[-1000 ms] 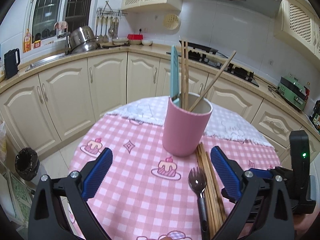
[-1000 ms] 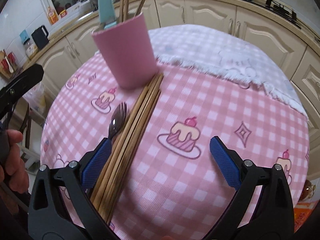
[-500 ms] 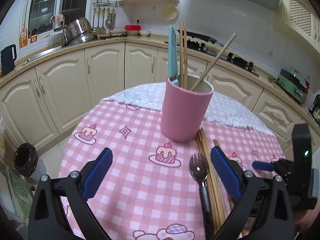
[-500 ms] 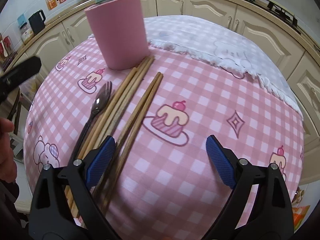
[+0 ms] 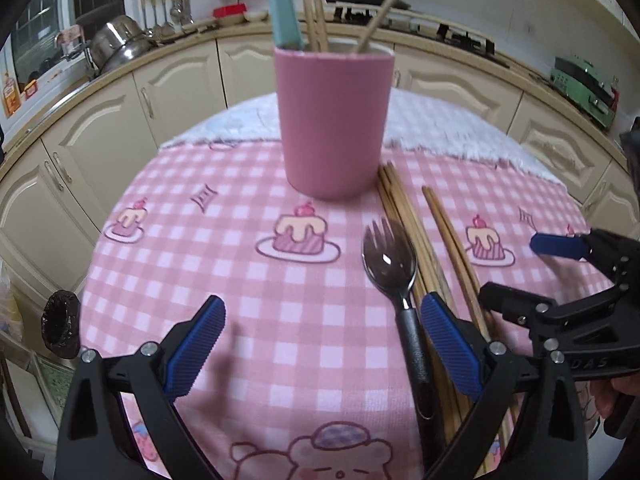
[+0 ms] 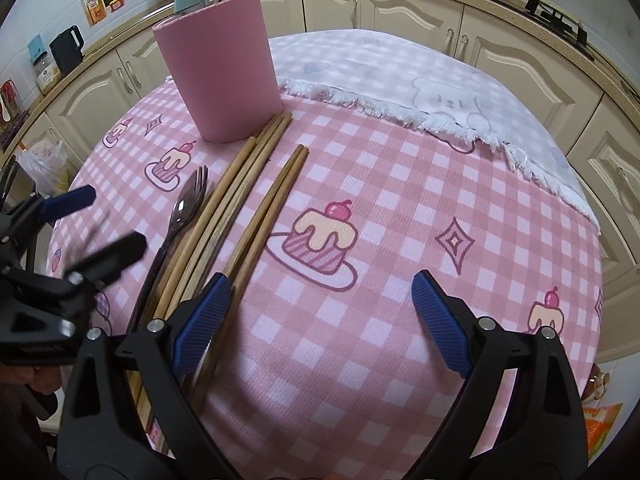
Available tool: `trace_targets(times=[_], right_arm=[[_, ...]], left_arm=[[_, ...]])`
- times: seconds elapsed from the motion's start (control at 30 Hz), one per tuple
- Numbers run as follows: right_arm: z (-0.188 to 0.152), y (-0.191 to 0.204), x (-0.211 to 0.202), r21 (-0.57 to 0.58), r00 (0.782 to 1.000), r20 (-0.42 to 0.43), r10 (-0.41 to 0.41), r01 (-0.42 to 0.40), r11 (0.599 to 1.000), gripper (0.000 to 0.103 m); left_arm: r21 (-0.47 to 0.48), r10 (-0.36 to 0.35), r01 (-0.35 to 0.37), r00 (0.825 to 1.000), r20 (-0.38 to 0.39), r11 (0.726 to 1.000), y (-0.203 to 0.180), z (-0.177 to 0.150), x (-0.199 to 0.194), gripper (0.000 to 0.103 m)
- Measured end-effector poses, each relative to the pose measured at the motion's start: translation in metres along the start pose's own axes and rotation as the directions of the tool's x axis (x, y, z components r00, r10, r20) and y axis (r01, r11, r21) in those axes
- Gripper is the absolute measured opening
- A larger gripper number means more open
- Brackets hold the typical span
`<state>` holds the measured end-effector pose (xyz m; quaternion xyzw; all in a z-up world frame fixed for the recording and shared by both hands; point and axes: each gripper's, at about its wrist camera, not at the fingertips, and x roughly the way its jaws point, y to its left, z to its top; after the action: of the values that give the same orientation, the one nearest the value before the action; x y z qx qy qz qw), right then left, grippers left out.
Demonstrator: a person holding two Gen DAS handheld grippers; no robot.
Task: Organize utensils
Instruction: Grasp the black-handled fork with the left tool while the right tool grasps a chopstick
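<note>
Left wrist view
Left gripper (image 5: pixel 320 344): spread wide and empty, low over the pink checked tablecloth (image 5: pixel 224 280).
Spork (image 5: pixel 390 264): flat on the cloth, tines toward the pink cup (image 5: pixel 336 120), dark handle running back just inside the near right pad (image 5: pixel 450 350).
Chopsticks (image 5: pixel 404 224): bundle lying alongside the spork's right edge, tips near the cup's base; separate pair (image 5: pixel 452 232) a little further right.
Cup contents: teal handle and several sticks standing upright, some room seemingly left at the rim.
Likely step: closing on the spork handle. Best done by shifting right to centre the handle between the pads, gripping the dark part only, keeping the neighbouring sticks out of the pinch.

Right wrist view
Right gripper (image 6: pixel 320 320): wide apart too, holding nothing, above bare cloth right of the utensils.
Separate pair (image 6: pixel 272 200): running under the left pad (image 6: pixel 202 324), so off-centre for a grasp.
Bundle (image 6: pixel 236 192): touching the cup's foot (image 6: pixel 224 80), packed against the spork (image 6: pixel 186 208).
Advice: slide left to straddle the loose pair, pinch both sticks together near mid-length, lift level, then tip upright before lowering into the cup.
Risk: left tool (image 6: pixel 72 240) close by at the frame's left; one move at a time to avoid a clash.
</note>
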<state>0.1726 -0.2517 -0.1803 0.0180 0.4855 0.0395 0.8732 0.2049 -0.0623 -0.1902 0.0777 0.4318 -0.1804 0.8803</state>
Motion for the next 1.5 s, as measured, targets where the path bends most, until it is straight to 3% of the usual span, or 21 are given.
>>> trace_targets(times=[0.43,0.6,0.77,0.83,0.9,0.97,1.03,1.07,1.17,1.23,1.27,1.3,1.5], right_arm=[[0.007,0.0,0.006,-0.021,1.0,-0.002,0.017,-0.017,1.0,0.09],[0.008,0.013,0.012,-0.102,0.998,-0.035,-0.052,0.048,0.994,0.09],[0.01,0.01,0.012,-0.077,0.997,-0.051,-0.061,0.057,0.995,0.089],[0.013,0.007,0.012,-0.055,0.997,-0.046,-0.062,0.059,0.997,0.083],[0.016,0.003,0.01,-0.041,0.997,-0.044,-0.065,0.064,0.997,0.067],[0.019,0.0,0.01,-0.033,0.997,-0.05,-0.064,0.063,0.997,0.063],[0.023,-0.002,0.012,-0.021,0.997,-0.055,-0.055,0.054,0.998,0.062],[0.025,-0.002,0.013,-0.015,0.997,-0.056,-0.05,0.049,0.999,0.062],[0.03,-0.001,0.017,-0.009,0.998,-0.051,-0.047,0.047,0.999,0.06],[0.032,0.002,0.018,-0.019,0.998,-0.044,-0.038,0.037,0.999,0.052],[0.032,0.004,0.018,-0.033,0.999,-0.042,-0.025,0.024,0.999,0.041],[0.032,0.007,0.017,-0.049,0.999,-0.044,-0.016,0.014,0.999,0.034],[0.039,0.013,0.022,-0.054,0.999,-0.041,-0.009,0.007,0.998,0.033]], left_arm=[[0.004,0.018,-0.017,0.999,-0.047,1.0,0.005,0.004,0.017,0.096],[0.008,0.016,-0.016,0.999,-0.05,1.0,0.009,0.004,0.017,0.096],[0.027,0.028,-0.027,0.998,-0.053,0.999,0.007,0.009,0.019,0.096],[0.019,0.02,-0.019,0.998,-0.056,1.0,0.008,0.013,0.021,0.096],[0.011,0.01,-0.009,0.998,-0.06,1.0,0.007,0.016,0.022,0.096],[0.005,-0.006,0.007,0.998,-0.068,1.0,0.005,0.02,0.024,0.096],[0.008,-0.011,0.011,0.997,-0.078,1.0,0.002,0.022,0.027,0.09],[0.01,-0.015,0.016,0.995,-0.094,1.0,0.001,0.023,0.031,0.078],[0.035,0.005,-0.002,0.996,-0.088,0.999,-0.004,0.025,0.034,0.067],[0.045,-0.011,0.015,0.996,-0.093,0.999,-0.005,0.028,0.033,0.055],[0.047,-0.018,0.023,0.995,-0.096,0.999,-0.004,0.028,0.032,0.048],[0.048,-0.024,0.029,0.995,-0.1,0.998,-0.003,0.028,0.032,0.046],[0.033,-0.035,0.039,0.994,-0.107,0.999,0.001,0.031,0.034,0.05]])
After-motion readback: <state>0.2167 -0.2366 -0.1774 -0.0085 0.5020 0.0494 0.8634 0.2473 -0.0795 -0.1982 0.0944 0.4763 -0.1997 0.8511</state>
